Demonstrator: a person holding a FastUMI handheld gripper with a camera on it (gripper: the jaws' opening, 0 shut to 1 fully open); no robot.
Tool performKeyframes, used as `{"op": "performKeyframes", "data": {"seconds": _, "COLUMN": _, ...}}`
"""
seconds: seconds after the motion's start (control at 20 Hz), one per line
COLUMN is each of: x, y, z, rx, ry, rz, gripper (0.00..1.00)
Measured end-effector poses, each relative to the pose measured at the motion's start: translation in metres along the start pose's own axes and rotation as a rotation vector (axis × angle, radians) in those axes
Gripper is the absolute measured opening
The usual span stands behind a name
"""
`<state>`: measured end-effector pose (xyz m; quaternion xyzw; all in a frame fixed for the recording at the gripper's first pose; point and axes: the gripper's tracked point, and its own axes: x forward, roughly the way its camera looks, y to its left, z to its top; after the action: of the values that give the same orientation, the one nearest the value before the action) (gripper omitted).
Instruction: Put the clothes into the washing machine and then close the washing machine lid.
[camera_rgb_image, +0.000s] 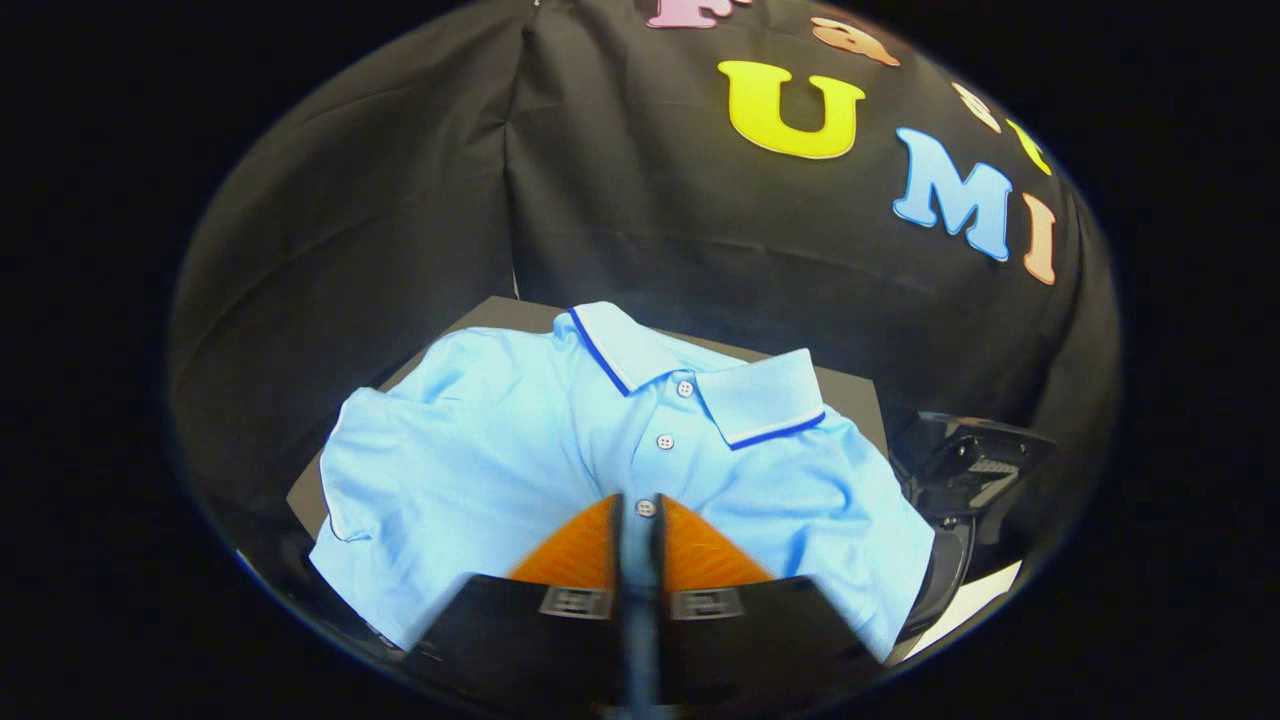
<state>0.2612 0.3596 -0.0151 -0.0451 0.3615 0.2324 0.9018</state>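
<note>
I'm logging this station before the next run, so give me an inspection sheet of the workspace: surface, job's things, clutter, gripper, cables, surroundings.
Surface: a dark flat board under the shirt, its corners showing beyond the collar and by the sleeve.
Job's things: a light blue polo shirt lies spread out, front up, collar with dark blue trim away from the gripper; the button placket runs toward the fingers. A dark rounded rim shows past the shirt's edge; cannot tell if it is the washing machine.
Clutter: a black angular part beside the shirt.
Gripper: gripper nearly closed, a narrow gap with shirt fabric seen in it; whether the fingers press on it cannot be told.
Cables: nothing seen.
Surroundings: black cloth wall behind.
</note>
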Motion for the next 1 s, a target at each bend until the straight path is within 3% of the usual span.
{"op": "performKeyframes", "data": {"seconds": 0.1, "x": 0.000, "y": 0.002, "z": 0.005, "rx": 0.018, "ry": -0.010, "rz": 0.015, "gripper": 0.02}}
{"op": "performKeyframes", "data": {"seconds": 0.55, "x": -0.038, "y": -0.007, "z": 0.035, "rx": 0.060, "ry": -0.109, "rz": 0.062, "gripper": 0.02}}
{"op": "performKeyframes", "data": {"seconds": 1.0, "x": -0.083, "y": -0.047, "z": 0.065, "rx": 0.084, "ry": -0.193, "rz": 0.112, "gripper": 0.02}}
